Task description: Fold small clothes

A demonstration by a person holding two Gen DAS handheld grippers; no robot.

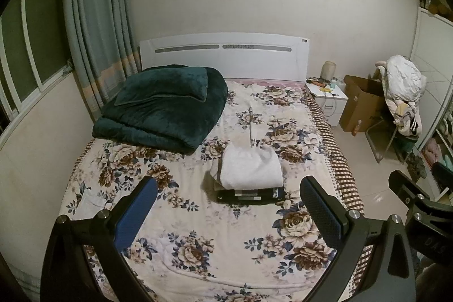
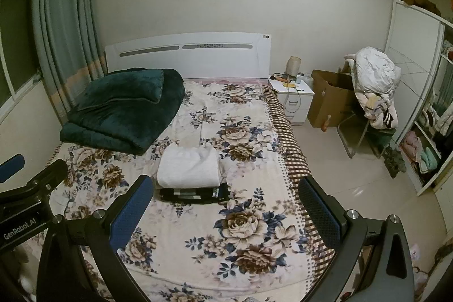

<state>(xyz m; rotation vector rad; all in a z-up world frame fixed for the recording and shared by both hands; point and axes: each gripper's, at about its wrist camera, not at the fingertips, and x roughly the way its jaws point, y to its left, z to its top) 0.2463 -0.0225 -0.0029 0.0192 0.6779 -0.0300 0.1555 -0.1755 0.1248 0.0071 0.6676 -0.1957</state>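
Both our left tongs (image 1: 228, 205) and right tongs (image 2: 223, 203) hang apart and empty above the bed (image 2: 254, 217); the folded stack (image 2: 189, 174) lies mid-bed, seemingly finished, so next we fetch another garment.

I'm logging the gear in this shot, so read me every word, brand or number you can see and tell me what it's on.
"GenRobot.AI": white print on the left claw body, seen from the right wrist view.
"DAS": partial embossed letters on the right claw body, rest cut off.
Round mark on the headboard corner: too small to read.
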